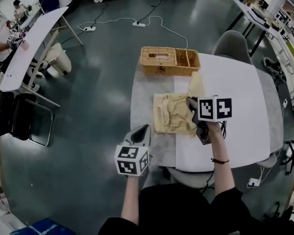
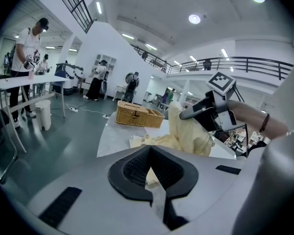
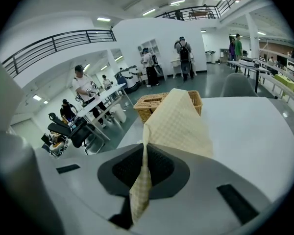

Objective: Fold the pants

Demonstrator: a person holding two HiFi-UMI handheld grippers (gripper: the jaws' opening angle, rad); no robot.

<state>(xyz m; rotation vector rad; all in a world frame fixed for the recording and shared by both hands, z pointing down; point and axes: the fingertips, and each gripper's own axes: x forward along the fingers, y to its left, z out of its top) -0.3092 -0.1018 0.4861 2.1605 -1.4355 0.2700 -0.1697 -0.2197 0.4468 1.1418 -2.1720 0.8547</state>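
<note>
The pants are thin, matt woven cloth with a fine check. The basket is rough plaited wicker. The tabletop looks smooth and matt, the floor glossy. The left gripper and right gripper have smooth matt plastic shells and ribbed black pads.

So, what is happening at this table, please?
A person is folding pale yellow pants on the white table. The right claw is shut on part of the fabric and holds it up above the rest. The left claw is shut and empty, apart from the pants. A wicker basket stands at the far edge.
</note>
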